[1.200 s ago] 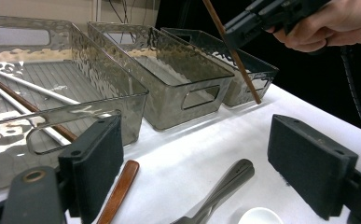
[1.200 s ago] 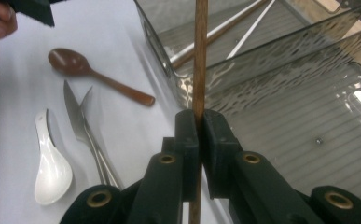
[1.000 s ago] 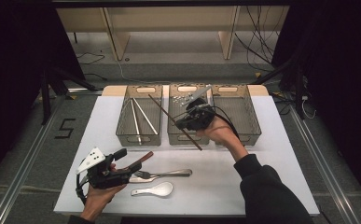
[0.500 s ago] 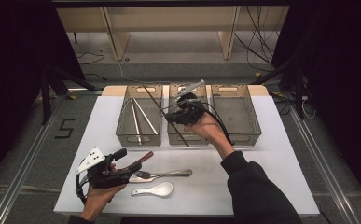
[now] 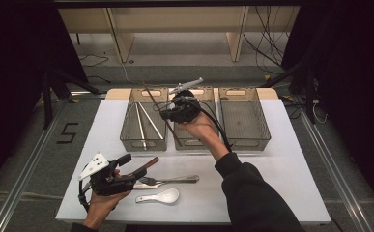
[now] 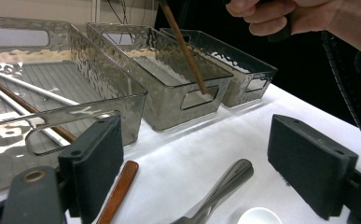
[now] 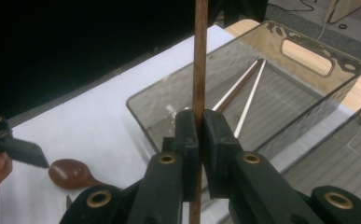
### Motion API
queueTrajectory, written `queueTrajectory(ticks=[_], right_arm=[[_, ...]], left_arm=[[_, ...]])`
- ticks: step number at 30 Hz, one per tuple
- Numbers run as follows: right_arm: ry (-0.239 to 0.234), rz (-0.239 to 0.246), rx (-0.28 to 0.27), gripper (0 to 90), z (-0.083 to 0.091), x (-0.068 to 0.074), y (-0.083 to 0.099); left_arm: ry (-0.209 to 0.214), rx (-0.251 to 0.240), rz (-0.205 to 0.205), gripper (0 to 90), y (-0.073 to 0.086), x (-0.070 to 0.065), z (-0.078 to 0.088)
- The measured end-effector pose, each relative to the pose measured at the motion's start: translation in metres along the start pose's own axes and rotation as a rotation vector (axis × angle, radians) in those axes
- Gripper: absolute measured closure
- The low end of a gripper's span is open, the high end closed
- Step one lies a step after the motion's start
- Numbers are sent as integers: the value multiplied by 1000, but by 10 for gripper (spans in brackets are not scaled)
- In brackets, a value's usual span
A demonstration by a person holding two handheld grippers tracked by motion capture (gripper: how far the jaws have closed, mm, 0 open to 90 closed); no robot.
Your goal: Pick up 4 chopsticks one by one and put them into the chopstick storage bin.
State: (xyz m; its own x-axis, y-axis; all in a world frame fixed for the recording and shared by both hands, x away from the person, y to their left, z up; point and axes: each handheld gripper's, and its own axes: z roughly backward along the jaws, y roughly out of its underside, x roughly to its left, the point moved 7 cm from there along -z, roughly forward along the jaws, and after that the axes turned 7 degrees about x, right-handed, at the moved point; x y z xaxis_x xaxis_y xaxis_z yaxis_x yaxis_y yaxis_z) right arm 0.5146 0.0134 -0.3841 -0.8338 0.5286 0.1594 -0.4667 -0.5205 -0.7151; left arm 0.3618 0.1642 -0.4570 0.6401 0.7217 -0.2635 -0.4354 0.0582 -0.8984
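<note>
- My right claw (image 7: 200, 140) is clamped on a brown chopstick (image 7: 199, 60), above the left bin (image 5: 146, 140).
- My left claw (image 6: 215, 158) stands apart, near that bin, over a fork (image 6: 225, 184).

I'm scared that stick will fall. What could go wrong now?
The right gripper pinches only a thin brown chopstick, so it might twist or slip out. Its long lower end hangs near the wall of the middle bin and could knock it. It might also land outside the left bin.

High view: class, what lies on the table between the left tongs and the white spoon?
A metal fork lies there, beside the brown wooden spoon by the left tongs; the white spoon lies just nearer the person.
</note>
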Motion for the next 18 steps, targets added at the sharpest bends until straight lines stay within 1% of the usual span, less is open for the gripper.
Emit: queueTrajectory(ticks=[5, 11, 18], right_arm=[[0, -17, -18, 857, -6, 3, -10], [4, -38, -28, 857, -14, 1, -18], [18, -51, -37, 857, -23, 1, -26]], left_arm=[[1, 0, 0, 179, 0, 0, 0], [1, 0, -1, 179, 0, 0, 0], [2, -5, 2, 179, -1, 0, 0]])
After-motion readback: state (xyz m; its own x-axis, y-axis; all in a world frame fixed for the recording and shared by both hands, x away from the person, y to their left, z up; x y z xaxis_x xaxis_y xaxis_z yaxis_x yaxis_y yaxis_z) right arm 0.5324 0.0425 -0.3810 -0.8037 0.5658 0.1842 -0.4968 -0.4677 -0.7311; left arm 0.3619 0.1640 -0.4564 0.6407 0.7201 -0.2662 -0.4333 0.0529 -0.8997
